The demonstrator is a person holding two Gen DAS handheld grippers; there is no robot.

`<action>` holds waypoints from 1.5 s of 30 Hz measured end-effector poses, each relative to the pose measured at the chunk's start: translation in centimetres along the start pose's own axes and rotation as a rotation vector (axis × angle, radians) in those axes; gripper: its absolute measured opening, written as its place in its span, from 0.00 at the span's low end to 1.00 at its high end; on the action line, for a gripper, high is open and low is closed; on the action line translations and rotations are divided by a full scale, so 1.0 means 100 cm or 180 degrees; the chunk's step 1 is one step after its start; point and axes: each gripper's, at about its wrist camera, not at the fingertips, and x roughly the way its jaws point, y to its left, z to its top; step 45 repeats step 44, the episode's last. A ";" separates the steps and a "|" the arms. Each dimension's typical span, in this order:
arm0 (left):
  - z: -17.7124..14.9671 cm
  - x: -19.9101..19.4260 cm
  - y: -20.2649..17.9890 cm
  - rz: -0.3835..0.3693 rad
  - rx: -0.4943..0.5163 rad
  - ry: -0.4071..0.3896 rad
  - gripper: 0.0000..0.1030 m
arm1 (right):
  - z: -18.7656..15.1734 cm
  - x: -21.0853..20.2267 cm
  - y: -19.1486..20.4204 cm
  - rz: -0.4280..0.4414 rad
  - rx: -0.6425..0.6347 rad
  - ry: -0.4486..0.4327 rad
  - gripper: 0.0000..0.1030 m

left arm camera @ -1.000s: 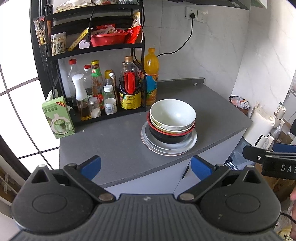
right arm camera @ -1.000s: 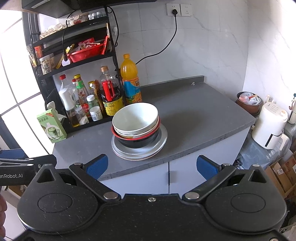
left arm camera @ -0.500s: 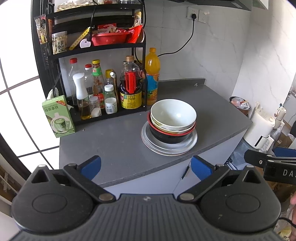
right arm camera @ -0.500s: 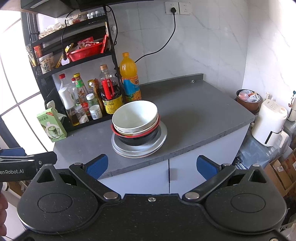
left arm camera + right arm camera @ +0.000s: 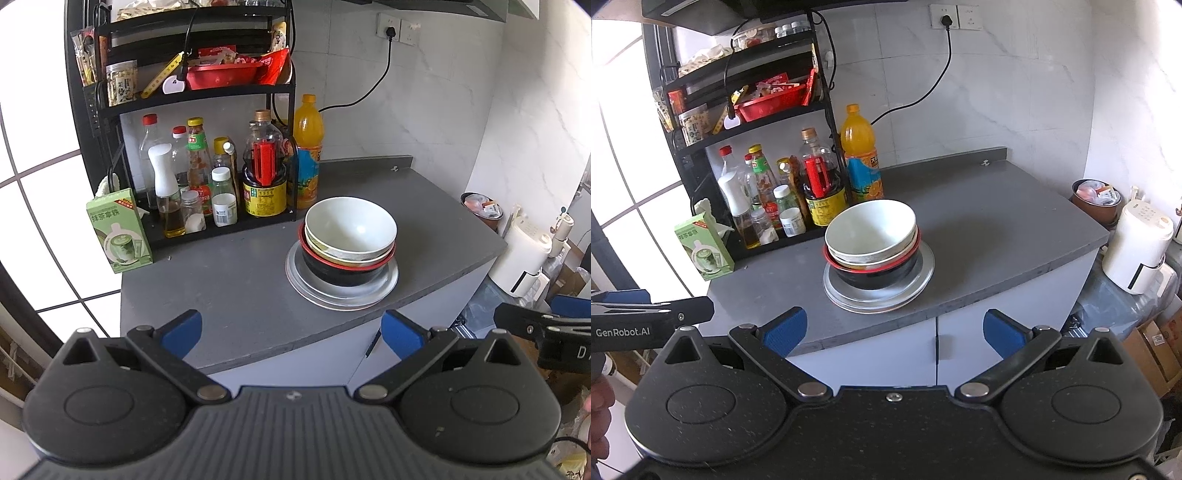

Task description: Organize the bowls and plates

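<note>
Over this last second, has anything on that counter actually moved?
Barely. Both views shift slightly, as if the grippers drifted a little. The left gripper and right gripper stay open and empty, short of the counter. The stacked bowls on the plates have not moved.

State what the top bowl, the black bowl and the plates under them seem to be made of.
Top bowl: probably glazed ceramic or melamine, smooth white sheen. Black bowl: likely lacquer-look plastic, glossy with red rim. Plates: apparently metal, dull silver-grey with thin rims.

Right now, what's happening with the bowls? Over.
Both tongs, left and right, open, empty. Bowls stacked on plates, untouched. Nothing in the way.
</note>
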 end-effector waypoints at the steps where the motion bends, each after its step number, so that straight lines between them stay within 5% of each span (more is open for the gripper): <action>1: 0.000 0.000 0.000 0.0005 0.0013 -0.0006 0.99 | 0.000 0.000 0.000 -0.0002 0.0000 0.0002 0.99; 45: -0.003 0.007 -0.011 -0.0014 0.0080 0.0051 0.99 | -0.004 0.001 -0.010 -0.0037 0.0053 0.0066 0.99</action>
